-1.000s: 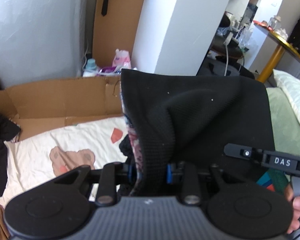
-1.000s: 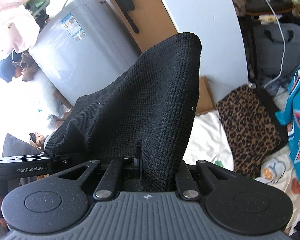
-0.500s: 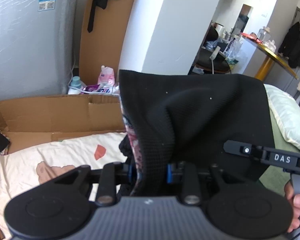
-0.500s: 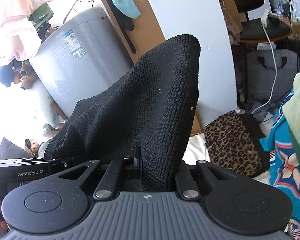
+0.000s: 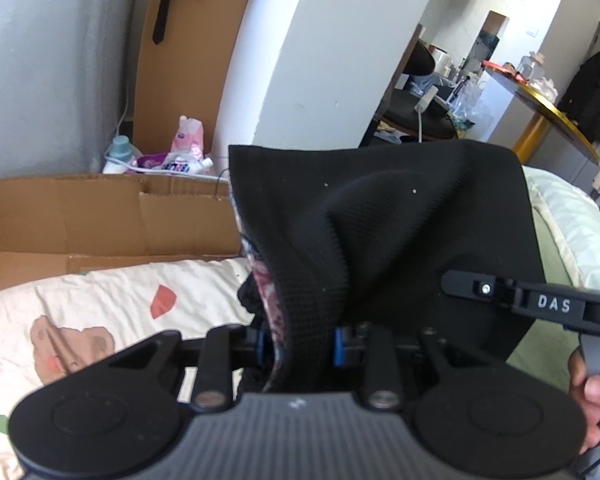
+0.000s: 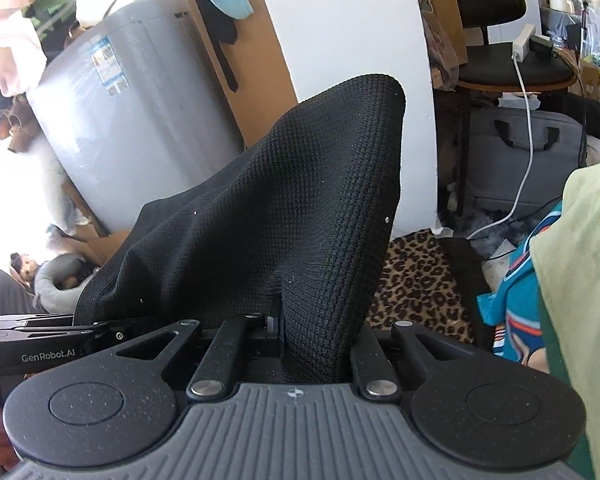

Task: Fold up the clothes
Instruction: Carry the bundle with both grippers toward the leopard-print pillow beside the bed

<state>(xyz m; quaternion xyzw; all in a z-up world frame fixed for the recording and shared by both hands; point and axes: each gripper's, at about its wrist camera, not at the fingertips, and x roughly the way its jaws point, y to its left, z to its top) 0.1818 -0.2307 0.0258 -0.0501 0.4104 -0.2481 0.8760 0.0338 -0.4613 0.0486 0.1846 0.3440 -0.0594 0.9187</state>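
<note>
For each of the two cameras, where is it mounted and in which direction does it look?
Left wrist: sits on the left gripper, looks along it across the bedsheet toward a cardboard box; a hand shows.
Right wrist: sits on the right gripper, faces a leopard-print cloth.
Shared: the clamped black knit garment.

Left hand-held gripper at lower centre is clamped on black cloth; right hand-held gripper likewise grips it.

garment: black waffle-knit cloth, matt | box: corrugated cardboard
</note>
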